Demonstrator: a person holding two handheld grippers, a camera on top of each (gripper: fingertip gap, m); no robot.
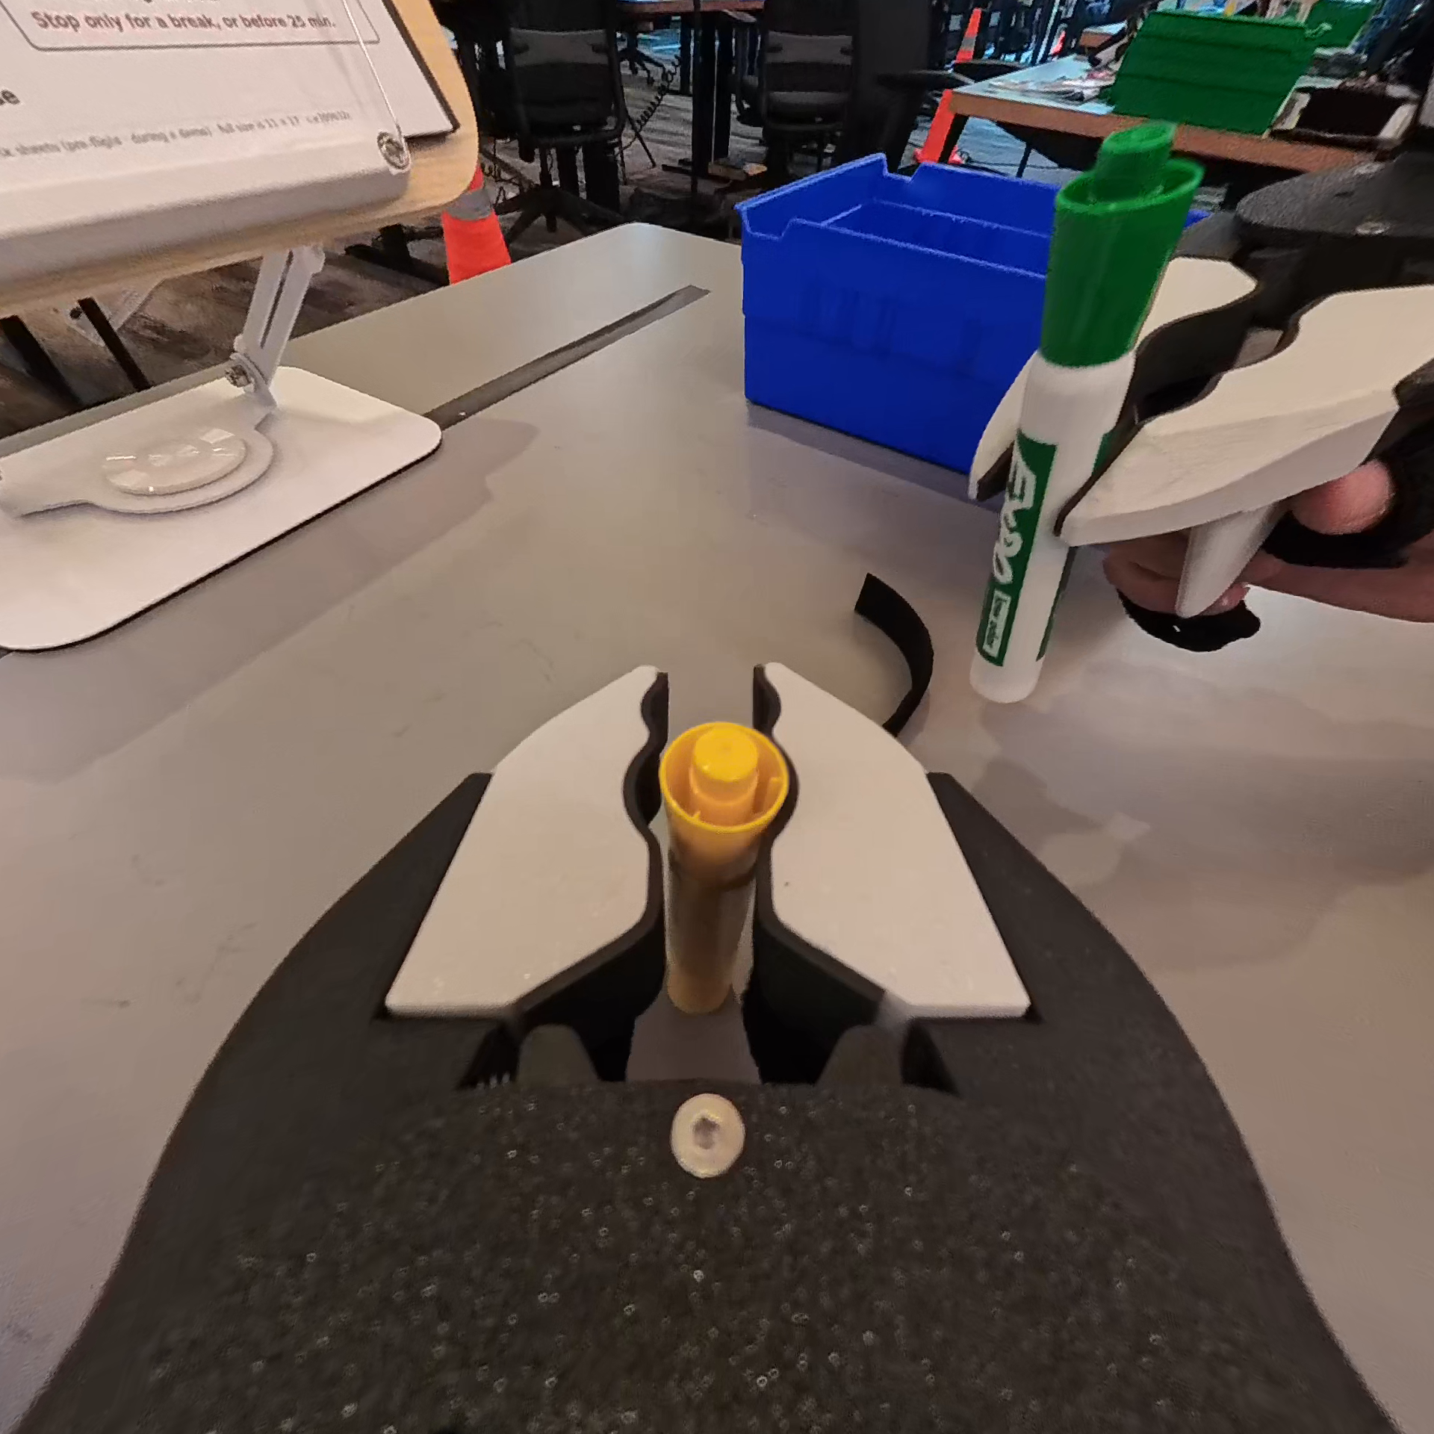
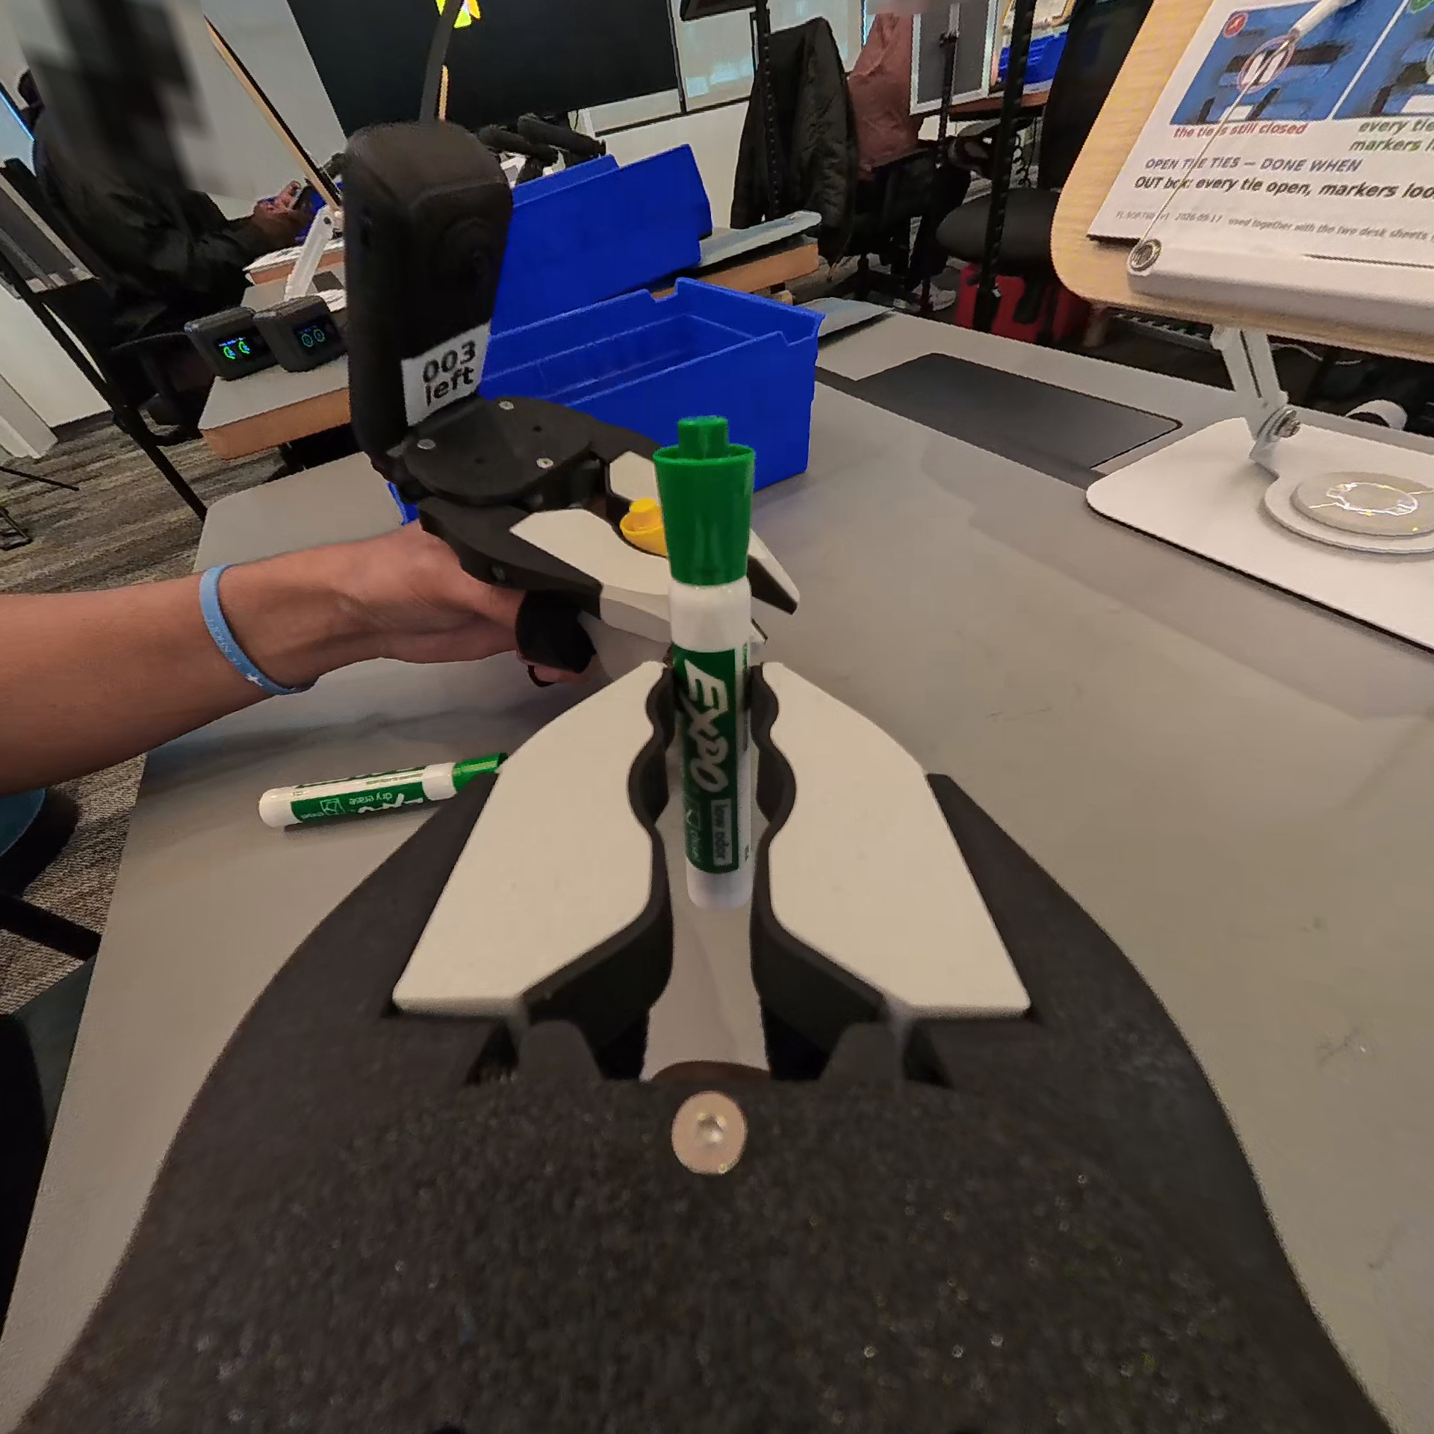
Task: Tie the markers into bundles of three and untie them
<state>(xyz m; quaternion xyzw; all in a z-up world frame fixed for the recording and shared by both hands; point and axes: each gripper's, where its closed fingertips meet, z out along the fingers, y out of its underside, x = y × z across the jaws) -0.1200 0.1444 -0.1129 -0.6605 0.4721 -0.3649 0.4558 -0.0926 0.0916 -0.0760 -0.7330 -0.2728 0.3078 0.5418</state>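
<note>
Left gripper (image 1: 710,683): white fingers with black wavy inner pads, closed narrow on a yellow marker (image 1: 718,846) standing upright between them, cap end up. Body is matte black, grainy, with one pale screw head on the centre line.

Right gripper (image 2: 710,675): same build, fingers clamped on a green marker (image 2: 710,698), upright, green cap on top, white barrel with a green printed band. Its lower end hangs free above the grey surface (image 2: 1086,776).

Only the left wrist view shows a black strap (image 1: 904,644), a flat curled strip lying on the surface just beyond the left fingers, near the bottom end of the green marker. It also shows the right gripper from the side, with a hand (image 1: 1272,559) at its trigger.

Only the right wrist view shows a second green marker (image 2: 372,795) lying flat on the surface, to the left of the right gripper's fingers and below the person's forearm. It also shows the left gripper from outside: an upright black camera housing, the yellow cap peeking between the fingers, a hand underneath, and a light blue wristband (image 2: 233,628) on the wrist.

Both views take in a blue plastic bin (image 1: 892,310) with ribbed dividers, set farther back on the surface, and a white stand (image 2: 1272,497) with a flat rounded base carrying a tilted board of printed sheets. The surface is smooth, grey, faintly glossy.
</note>
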